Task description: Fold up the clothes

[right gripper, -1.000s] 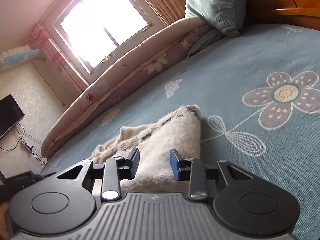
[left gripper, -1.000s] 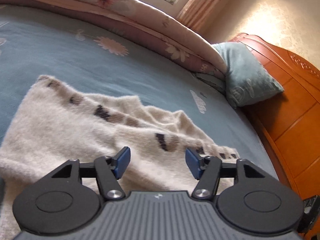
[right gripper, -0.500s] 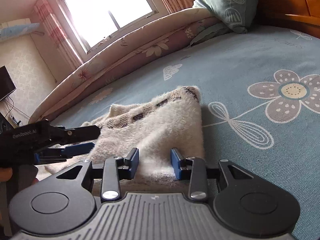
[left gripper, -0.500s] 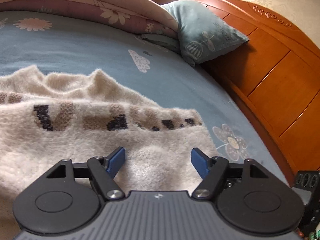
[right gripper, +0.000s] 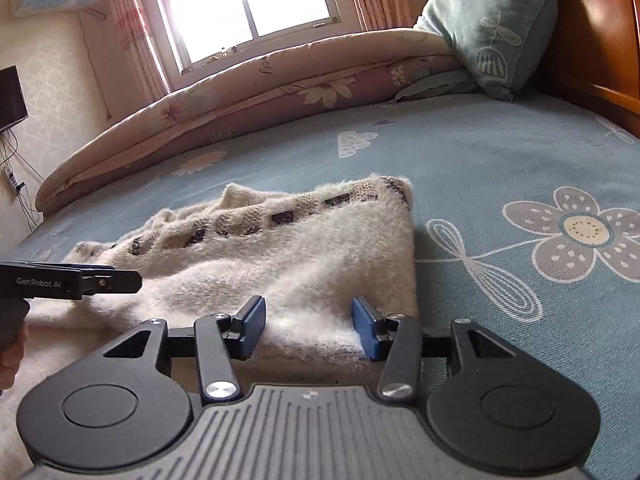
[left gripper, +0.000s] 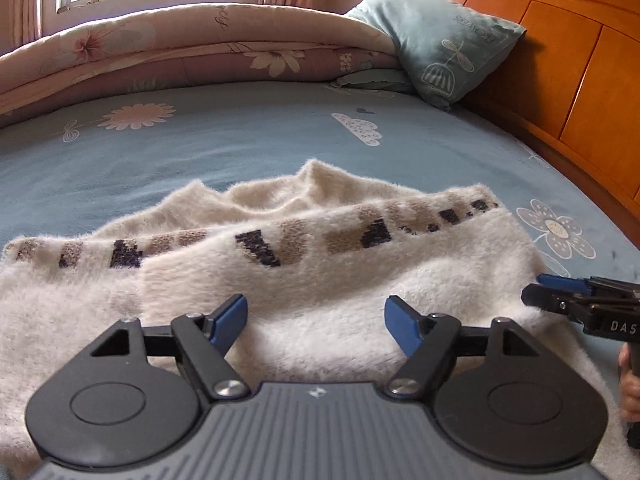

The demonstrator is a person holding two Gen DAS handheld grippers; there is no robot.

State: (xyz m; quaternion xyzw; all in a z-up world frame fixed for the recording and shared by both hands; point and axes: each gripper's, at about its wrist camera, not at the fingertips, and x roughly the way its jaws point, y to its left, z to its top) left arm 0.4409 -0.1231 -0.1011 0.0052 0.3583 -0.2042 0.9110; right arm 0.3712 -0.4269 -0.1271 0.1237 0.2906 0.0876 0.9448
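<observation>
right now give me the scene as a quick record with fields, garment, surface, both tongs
garment: fuzzy cream sweater with a brown and dark block stripe, rumpled, partly folded over
surface: blue flowered bedsheet
left tongs: open, low over the sweater's near part, nothing gripped
right tongs: open, astride the sweater's near right edge
background: teal pillow, rolled quilt, wooden headboard

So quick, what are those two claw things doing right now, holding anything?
Left gripper: open, holding nothing, over the fuzzy sweater.
Right gripper: open, holding nothing, sweater edge between its jaws.
</observation>
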